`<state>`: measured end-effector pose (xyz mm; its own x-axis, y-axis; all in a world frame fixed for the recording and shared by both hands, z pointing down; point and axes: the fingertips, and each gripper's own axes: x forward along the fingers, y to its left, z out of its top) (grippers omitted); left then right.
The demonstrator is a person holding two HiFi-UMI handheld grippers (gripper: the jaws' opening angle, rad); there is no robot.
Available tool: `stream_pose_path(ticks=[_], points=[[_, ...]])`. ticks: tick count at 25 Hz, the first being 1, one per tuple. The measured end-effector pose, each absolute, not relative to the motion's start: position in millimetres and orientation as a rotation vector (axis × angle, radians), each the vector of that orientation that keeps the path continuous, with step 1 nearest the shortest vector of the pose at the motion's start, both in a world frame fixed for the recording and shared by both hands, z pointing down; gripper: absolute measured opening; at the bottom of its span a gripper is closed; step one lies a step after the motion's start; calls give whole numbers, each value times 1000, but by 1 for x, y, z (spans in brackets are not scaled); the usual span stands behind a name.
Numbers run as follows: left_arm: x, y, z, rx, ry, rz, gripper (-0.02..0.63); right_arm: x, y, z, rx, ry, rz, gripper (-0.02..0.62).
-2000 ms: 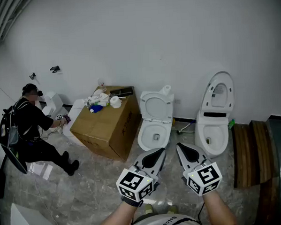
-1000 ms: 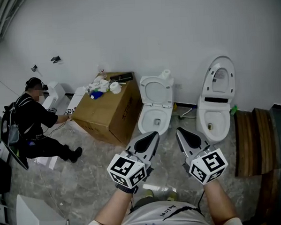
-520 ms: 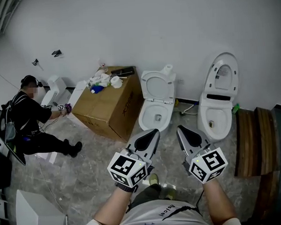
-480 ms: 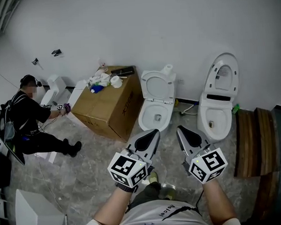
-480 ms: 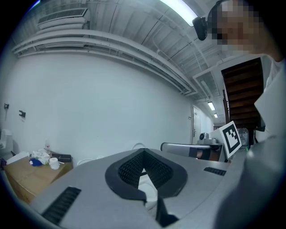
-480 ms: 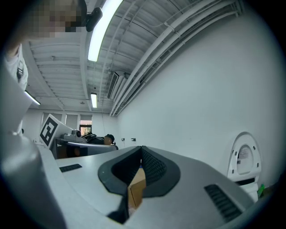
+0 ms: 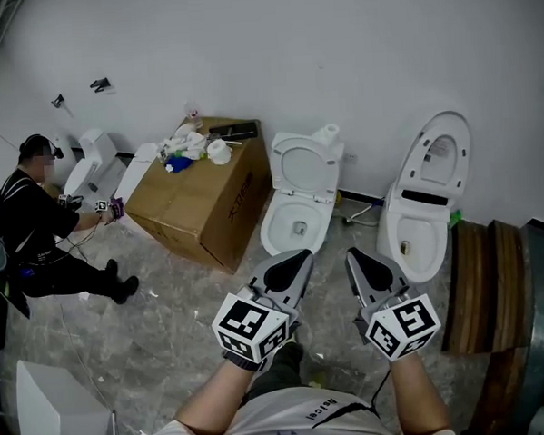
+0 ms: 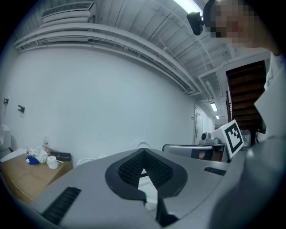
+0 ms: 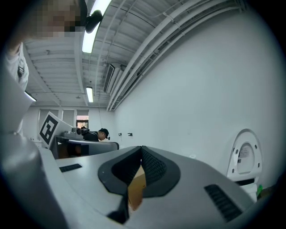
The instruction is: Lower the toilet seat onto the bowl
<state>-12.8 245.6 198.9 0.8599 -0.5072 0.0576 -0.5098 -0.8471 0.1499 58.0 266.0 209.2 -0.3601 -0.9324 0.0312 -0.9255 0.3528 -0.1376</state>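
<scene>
Since the earlier head view the scene has drifted left and down. The crouching person [image 7: 32, 229] and the cardboard box [image 7: 203, 211] now lie nearer the left edge, and both toilets sit slightly lower, which suggests the wearer has turned a little to the right. Both grippers hold much the same place low in the view.

The left gripper [image 7: 291, 264] is clenched with nothing in it; only a sliver of white porcelain shows past its tips. The right gripper [image 7: 365, 263] is likewise clenched and empty, with brown cardboard showing behind its narrow slit.

Two toilets stand on the floor [image 7: 168, 308] along its far edge, backs to the wall [image 7: 336, 54]. The centre toilet [image 7: 295, 229], just beside the box, has its seat ring [image 7: 280, 171] raised and leaning back toward the wall. The right-hand toilet [image 7: 411, 241], near the wooden boards [image 7: 476, 288] at the floor's right edge, has its tall seat [image 7: 458, 161] standing almost upright. Which of the two is meant cannot be told.

Both lie ahead of the jaw tips and well apart from them. The centre toilet is nearly straight ahead of the left gripper, and the other is ahead and to the right of the right gripper. Each hinge runs parallel to the wall, so either seat would likely swing forward and down toward the wearer. Lowering has not yet begun.
</scene>
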Motion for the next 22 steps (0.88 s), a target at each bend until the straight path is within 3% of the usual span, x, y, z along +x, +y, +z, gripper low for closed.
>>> stream_pose_path(ticks=[22], points=[[2, -6, 249, 2864, -700, 52, 9, 74, 19, 272, -2045, 2549, -252, 17]])
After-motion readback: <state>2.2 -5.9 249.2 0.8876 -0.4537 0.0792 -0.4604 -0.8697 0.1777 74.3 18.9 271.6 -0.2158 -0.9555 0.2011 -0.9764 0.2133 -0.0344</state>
